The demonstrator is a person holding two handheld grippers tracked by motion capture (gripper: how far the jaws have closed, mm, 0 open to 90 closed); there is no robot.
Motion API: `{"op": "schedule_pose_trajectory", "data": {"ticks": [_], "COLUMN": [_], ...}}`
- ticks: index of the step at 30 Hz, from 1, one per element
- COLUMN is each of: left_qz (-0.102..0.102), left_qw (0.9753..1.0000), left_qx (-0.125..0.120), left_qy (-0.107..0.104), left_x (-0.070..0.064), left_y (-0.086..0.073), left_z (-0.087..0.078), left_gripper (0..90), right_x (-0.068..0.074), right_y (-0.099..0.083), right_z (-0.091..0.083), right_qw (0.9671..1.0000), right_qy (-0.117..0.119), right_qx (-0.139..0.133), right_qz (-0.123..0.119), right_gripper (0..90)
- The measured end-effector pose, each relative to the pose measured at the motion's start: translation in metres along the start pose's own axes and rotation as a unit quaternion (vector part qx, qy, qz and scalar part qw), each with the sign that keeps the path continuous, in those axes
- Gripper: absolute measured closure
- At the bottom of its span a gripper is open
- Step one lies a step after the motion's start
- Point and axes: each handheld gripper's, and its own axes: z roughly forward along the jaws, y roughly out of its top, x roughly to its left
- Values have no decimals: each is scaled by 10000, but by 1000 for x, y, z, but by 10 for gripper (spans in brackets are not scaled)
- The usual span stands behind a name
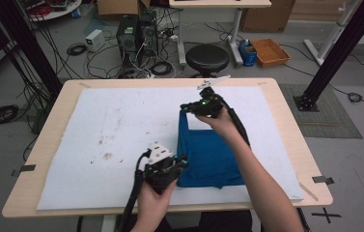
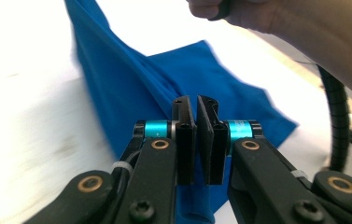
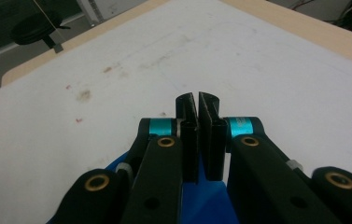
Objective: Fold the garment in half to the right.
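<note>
High view first: the left gripper (image 1: 182, 163) sits near the front edge of the table, held in a hand (image 1: 153, 203) that comes up from the bottom of the frame, with its jaws closed on the near left edge of a blue cloth (image 1: 208, 154). Left gripper view gives the close look: the two black jaws are pressed almost together with the blue cloth (image 2: 131, 93) pinched between them, and the fabric rises from there in a taut fold toward the far side. The right gripper (image 1: 184, 107) is farther back, at the cloth's far left corner, held in the other hand (image 1: 223, 121), whose forearm crosses over the fabric. Right gripper view shows its jaws (image 3: 197, 100) nearly shut, with blue cloth (image 3: 201, 200) showing below and between them, so it appears to be gripping that corner. The cloth lies right of centre on a white sheet (image 1: 121, 125) that covers most of the wooden table (image 1: 290, 125); the sheet carries a few brown stains (image 1: 106, 155) to the left. Behind the table stands a black round stool (image 1: 207, 58).
</note>
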Motion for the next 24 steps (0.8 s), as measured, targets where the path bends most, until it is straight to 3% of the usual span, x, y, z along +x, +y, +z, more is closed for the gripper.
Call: {"op": "schedule_pose_trajectory", "data": {"ticks": [7,12,16,21,24], "left_qz": [239,364,419,426,463], "left_qw": [9989,9980,9972,9968,9963], "left_qx": [161,270,388,466,492], "left_qy": [-360,-434,-473,-496,-525], "left_x": [-36,-53,-64,-76,-84], "left_y": [6,7,6,4,3], "left_z": [50,80,102,125,135], "left_gripper": [858,860,860,860,860], "right_x": [-31,-51,-63,-72,-74], "right_y": [-26,-47,-61,-69,-73], "right_z": [-53,-81,-95,-104,-107], "right_qw": [9998,9986,9958,9914,9865], "right_qy": [-149,-492,-848,-1171,-1413], "right_qx": [100,146,302,574,830], "right_qz": [33,118,195,70,-20], "right_gripper": [877,878,877,877,878]}}
